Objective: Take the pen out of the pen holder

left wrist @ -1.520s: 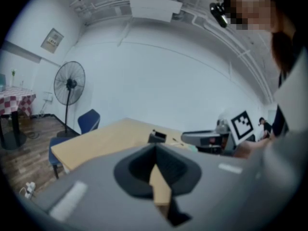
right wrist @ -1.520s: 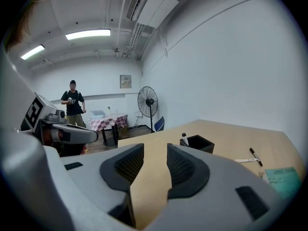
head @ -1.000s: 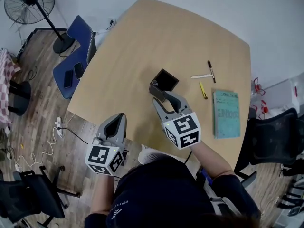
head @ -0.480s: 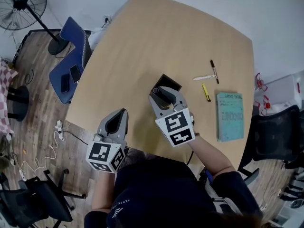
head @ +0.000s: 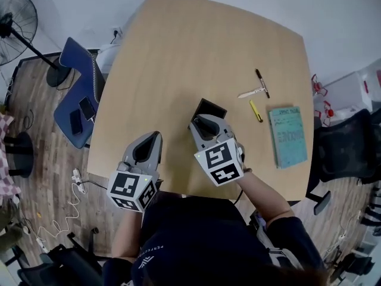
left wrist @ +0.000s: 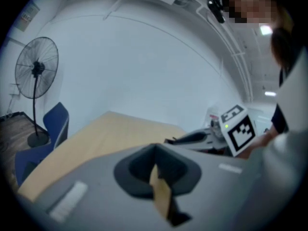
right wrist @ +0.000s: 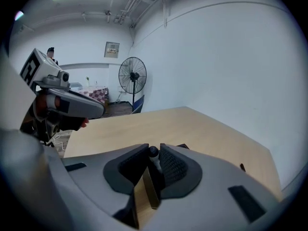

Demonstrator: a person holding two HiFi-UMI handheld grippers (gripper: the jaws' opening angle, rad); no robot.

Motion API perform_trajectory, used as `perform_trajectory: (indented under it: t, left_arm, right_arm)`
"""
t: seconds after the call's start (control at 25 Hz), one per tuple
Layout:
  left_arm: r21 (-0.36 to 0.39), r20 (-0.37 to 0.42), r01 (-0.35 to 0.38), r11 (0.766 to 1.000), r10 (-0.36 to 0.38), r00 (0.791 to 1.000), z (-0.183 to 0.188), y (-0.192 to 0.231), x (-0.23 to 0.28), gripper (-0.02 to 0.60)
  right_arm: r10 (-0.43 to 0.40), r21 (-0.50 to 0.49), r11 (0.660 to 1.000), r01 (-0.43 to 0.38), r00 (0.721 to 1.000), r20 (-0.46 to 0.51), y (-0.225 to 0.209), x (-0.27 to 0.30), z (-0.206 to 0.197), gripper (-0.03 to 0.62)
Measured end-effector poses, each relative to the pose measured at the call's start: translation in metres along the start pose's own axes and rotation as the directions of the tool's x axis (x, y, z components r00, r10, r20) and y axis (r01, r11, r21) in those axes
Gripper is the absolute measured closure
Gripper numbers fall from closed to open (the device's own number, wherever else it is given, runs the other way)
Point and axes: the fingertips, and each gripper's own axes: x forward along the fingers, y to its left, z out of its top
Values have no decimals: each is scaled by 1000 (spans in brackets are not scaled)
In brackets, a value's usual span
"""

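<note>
Two grippers in head view: right gripper (head: 206, 123) at the pen holder (head: 214, 108), left gripper (head: 155, 138) parked beside. Left gripper view: jaws together, empty. Right gripper view: jaws have just been closing, pads (right wrist: 174, 167) now pinch the pen (right wrist: 153, 152) top, rest inside the holder. We should pull straight up, no tilt, so the holder stays put.

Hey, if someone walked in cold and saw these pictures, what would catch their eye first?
The right gripper over the black pen holder at the middle of the table: its jaws have just been closing on a dark-tipped pen standing in it. Then the left gripper, shut and empty, near the table's front edge, and the teal notebook at the right edge.
</note>
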Motion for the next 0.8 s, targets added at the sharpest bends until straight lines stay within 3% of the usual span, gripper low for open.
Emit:
perform_trajectory:
  t: [0.4, 0.8]
  left_arm:
    - [48, -39, 151, 987, -149, 988, 14, 19, 24, 578]
    - [89, -55, 273, 958, -269, 962, 17, -17, 33, 578]
  right_arm:
    - [-130, 44, 991, 129, 991, 36, -6, -14, 13, 534]
    - [-216, 75, 976, 206, 962, 167, -8, -66, 42, 534]
